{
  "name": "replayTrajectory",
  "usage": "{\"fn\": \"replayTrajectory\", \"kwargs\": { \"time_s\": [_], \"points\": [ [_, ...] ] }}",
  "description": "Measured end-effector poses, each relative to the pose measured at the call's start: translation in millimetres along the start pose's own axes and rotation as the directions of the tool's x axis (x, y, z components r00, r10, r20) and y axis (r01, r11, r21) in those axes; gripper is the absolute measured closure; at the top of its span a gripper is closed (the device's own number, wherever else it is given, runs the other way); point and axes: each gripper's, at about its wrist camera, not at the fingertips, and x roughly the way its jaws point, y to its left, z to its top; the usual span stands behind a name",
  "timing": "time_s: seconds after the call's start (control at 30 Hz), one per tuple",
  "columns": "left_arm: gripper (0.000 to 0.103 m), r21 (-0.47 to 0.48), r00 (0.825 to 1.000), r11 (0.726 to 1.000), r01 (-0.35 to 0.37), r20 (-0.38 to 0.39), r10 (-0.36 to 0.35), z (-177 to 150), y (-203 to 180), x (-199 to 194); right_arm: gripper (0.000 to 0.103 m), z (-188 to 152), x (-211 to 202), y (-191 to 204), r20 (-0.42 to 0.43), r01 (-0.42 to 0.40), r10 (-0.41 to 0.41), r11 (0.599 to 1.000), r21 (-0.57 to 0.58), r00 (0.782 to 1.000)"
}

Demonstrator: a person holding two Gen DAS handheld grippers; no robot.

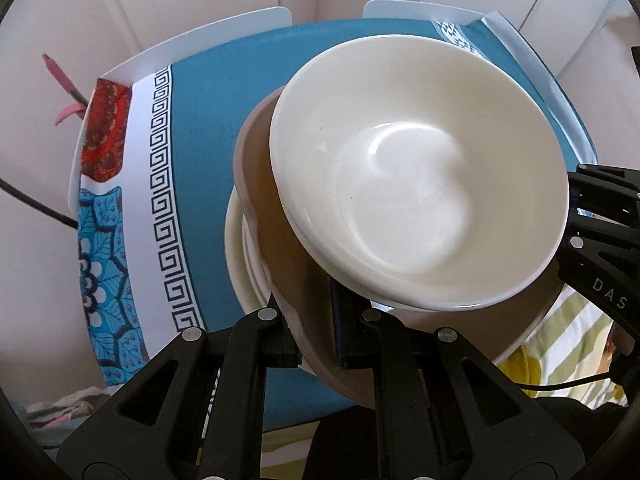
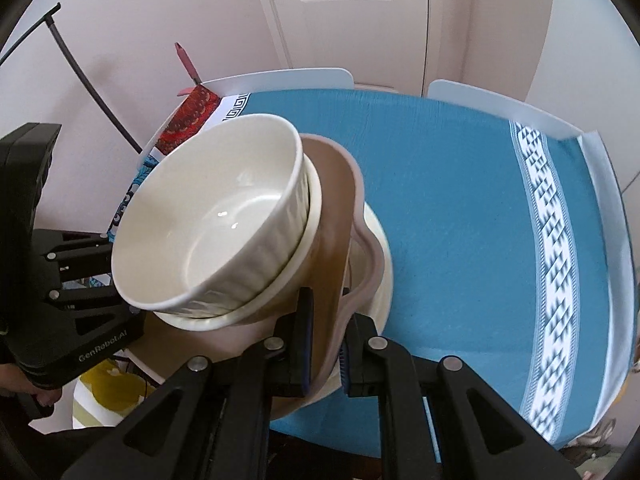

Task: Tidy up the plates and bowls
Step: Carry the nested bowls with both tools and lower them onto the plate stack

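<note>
Both grippers pinch opposite rims of the brown plate (image 1: 264,216): the left gripper (image 1: 318,340) and right gripper (image 2: 324,344) each clamp it. The white bowl (image 2: 208,232) rides on top, above the blue tablecloth (image 2: 440,200). The operator should keep both hands level so the stack does not slide.

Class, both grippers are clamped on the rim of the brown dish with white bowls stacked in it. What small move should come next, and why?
Probably lower the stack gently and level onto the blue tablecloth, keeping both grips. The left gripper and right gripper pinch opposite rims of the brown dish, which looks tilted, and the white bowl on top sits loose, so a jerk could slide it.
</note>
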Motion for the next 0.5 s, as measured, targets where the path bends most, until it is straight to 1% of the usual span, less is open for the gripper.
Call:
{"fn": "replayTrajectory", "kwargs": {
  "time_s": [0.2, 0.33, 0.5],
  "points": [
    [0.094, 0.005, 1.000, 1.000, -0.007, 0.019, 0.007, -3.4, 2.6, 3.4, 0.092, -2.4, 7.6, 0.9, 0.021, -0.011, 0.011, 1.000, 0.009, 1.000],
    [0.094, -0.011, 1.000, 1.000, -0.003, 0.027, 0.003, -2.9, 4.7, 4.1, 0.092, -3.6, 10.8, -0.8, 0.024, -0.016, 0.015, 1.000, 0.014, 1.000],
    [0.093, -0.022, 1.000, 1.000, -0.009, -0.003, 0.008, 0.4, 4.6, 6.3, 0.092, -0.3, 12.8, 0.2, -0.007, -0.005, 0.005, 1.000, 0.016, 1.000]
  ]
}}
